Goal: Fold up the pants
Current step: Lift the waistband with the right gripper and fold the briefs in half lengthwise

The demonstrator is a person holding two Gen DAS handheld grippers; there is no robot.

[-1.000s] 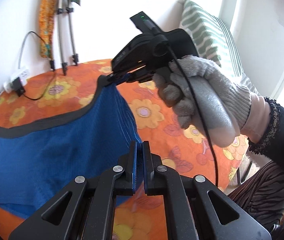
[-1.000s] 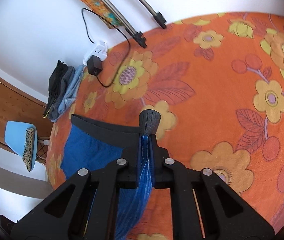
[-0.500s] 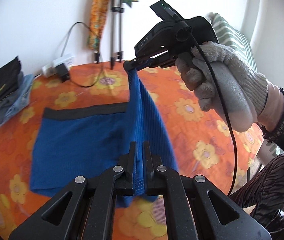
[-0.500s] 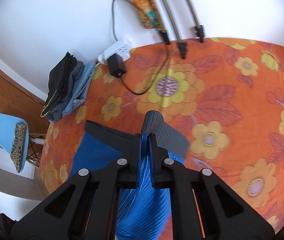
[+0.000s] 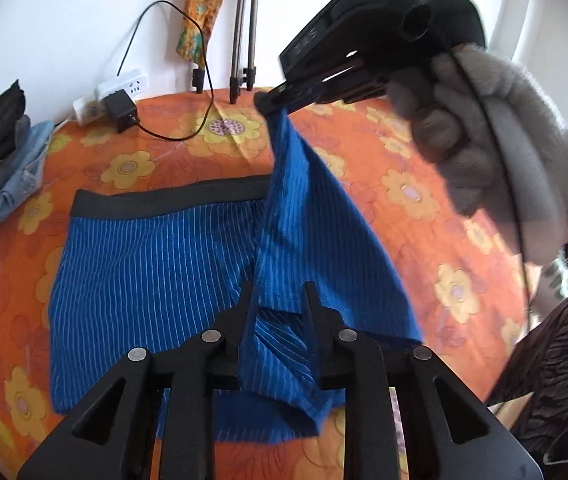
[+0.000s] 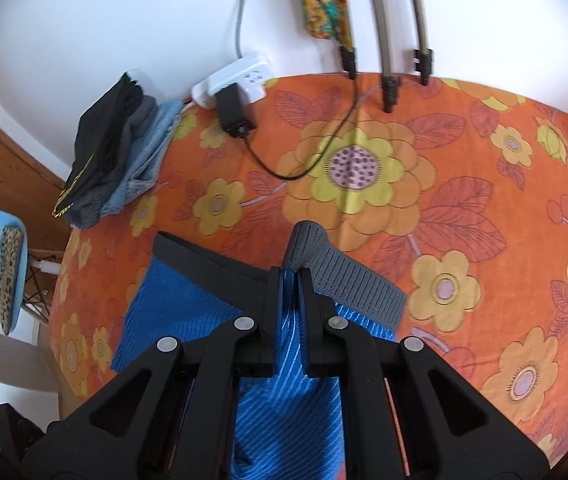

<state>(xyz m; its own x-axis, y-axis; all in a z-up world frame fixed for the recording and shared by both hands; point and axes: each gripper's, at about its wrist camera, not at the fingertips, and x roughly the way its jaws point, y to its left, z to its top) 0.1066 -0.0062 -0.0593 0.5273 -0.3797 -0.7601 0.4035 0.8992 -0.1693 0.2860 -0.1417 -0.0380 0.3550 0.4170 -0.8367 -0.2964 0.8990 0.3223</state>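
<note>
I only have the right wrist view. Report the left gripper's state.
Observer: The left gripper is open; the hem of the blue pants hangs loose between its jaws.
Operator: Tell me how the pants lie from that side.
Observer: The half with the black waistband lies flat on the orange floral cloth. The other half rises as a flap to the right gripper.
Operator: Confirm the right grip from there.
Observer: It is shut on the flap's top corner, and a grey-gloved hand holds the tool.
</note>
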